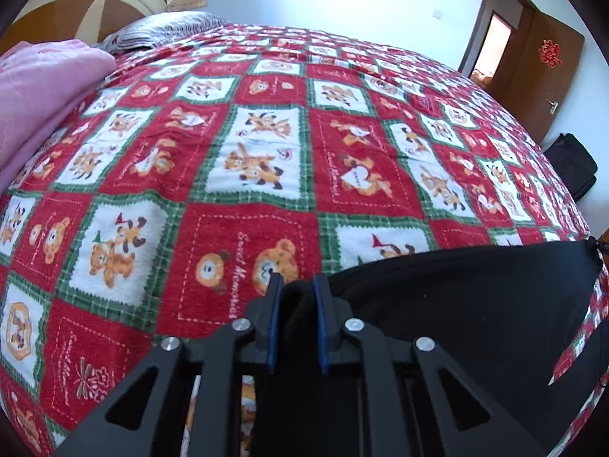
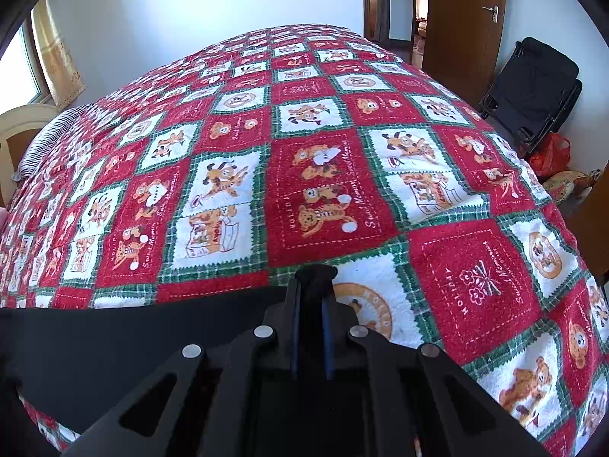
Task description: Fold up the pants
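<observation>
Both claws are clenched on the black pants: my left claw (image 1: 297,285) pinches a bunched fold of cloth between its blue pads, and my right claw (image 2: 315,280) grips another bunch that pokes out past its tips. From the left view the pants (image 1: 456,304) stretch away to the right over the near edge of the bed (image 1: 266,133); from the right view they (image 2: 114,335) run off to the left. Only the left view shows a pink quilt (image 1: 45,91) at the bed's far side. Only the right view shows a folded black chair (image 2: 533,91) and a red bag (image 2: 552,152) by the wall. Most of the pants lie below both frames, so their shape is unclear.
</observation>
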Available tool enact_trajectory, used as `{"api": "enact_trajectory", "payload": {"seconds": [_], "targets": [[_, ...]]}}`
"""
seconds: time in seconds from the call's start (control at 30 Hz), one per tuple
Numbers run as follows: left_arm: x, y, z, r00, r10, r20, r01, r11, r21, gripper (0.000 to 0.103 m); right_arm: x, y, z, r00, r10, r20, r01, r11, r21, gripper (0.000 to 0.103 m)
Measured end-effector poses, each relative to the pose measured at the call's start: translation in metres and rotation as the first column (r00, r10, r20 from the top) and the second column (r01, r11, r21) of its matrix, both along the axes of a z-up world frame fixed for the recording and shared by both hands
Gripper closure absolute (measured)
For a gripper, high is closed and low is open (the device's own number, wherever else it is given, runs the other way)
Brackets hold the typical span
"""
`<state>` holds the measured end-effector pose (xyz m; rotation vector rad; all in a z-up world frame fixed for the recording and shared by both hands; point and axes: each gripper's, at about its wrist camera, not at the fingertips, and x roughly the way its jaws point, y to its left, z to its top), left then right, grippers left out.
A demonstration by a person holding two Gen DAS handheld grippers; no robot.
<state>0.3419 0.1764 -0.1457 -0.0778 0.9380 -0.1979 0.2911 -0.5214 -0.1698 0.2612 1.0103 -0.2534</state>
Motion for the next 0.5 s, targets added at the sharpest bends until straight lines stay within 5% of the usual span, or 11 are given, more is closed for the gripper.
{"api": "enact_trajectory", "payload": {"seconds": [0.23, 0.5], "targets": [[-0.012, 0.004, 0.019, 0.997, -0.006, 0.072, 0.008, 1.0, -0.026, 0.091, -0.014, 0.005, 0.034, 0.997, -0.018, 0.08, 0.022, 0.999, -0.044, 0.095], [-0.043, 0.021, 0.052, 0.983, -0.011, 0.181, 0.035, 0.991, -0.126, 0.091, -0.077, 0.006, 0.101, 0.958, -0.022, 0.285, 0.032, 0.999, -0.029, 0.095]]}}
